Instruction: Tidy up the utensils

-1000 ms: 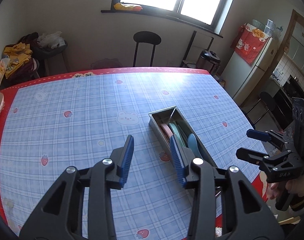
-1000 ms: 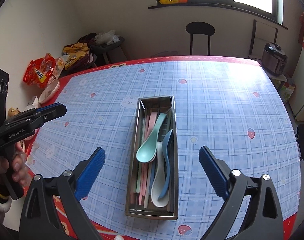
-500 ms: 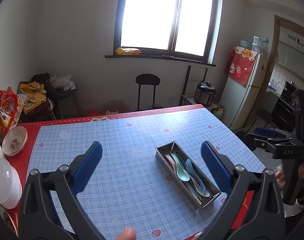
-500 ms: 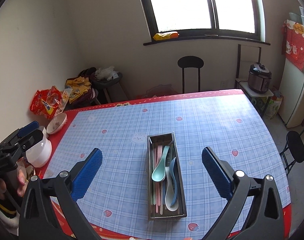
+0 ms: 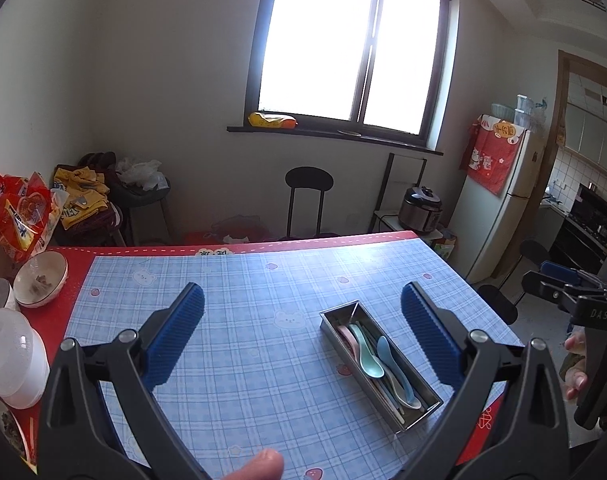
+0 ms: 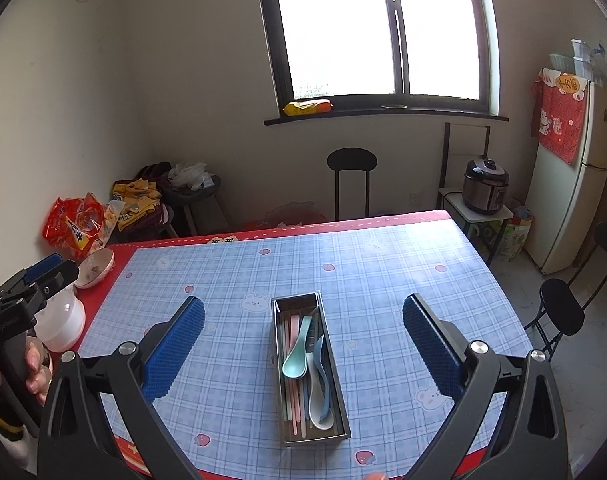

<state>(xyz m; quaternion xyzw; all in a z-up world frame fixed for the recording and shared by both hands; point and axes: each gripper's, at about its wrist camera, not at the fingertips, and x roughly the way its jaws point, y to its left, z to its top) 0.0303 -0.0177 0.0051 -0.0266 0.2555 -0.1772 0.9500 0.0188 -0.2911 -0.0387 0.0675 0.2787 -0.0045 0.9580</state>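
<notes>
A steel utensil tray (image 6: 340, 400) lies near the table's front edge and holds a mint spoon (image 6: 297, 354), a blue spoon (image 6: 321, 368), a white spoon (image 6: 317, 404) and pink chopsticks (image 6: 294, 392). The tray shows in the left wrist view (image 5: 335, 326) too, at right of centre. My left gripper (image 5: 302, 334) is open and empty, held high above the table. My right gripper (image 6: 303, 346) is open and empty, high over the tray. Each gripper shows at the other view's edge, the right (image 5: 559, 280) and the left (image 6: 49, 270).
The table has a blue checked cloth (image 6: 383, 280) with a red border. Bowls (image 5: 39, 278) and a white lidded container (image 5: 11, 360) stand at its left edge beside a red snack bag (image 5: 15, 212). Black stools (image 6: 351, 176), a rice cooker (image 6: 485, 186) and a fridge (image 6: 563, 184) stand around.
Both grippers have risen and pulled back from the table, so the tray looks smaller and farther. The left gripper's jaws have spread wide from a narrower gap.
</notes>
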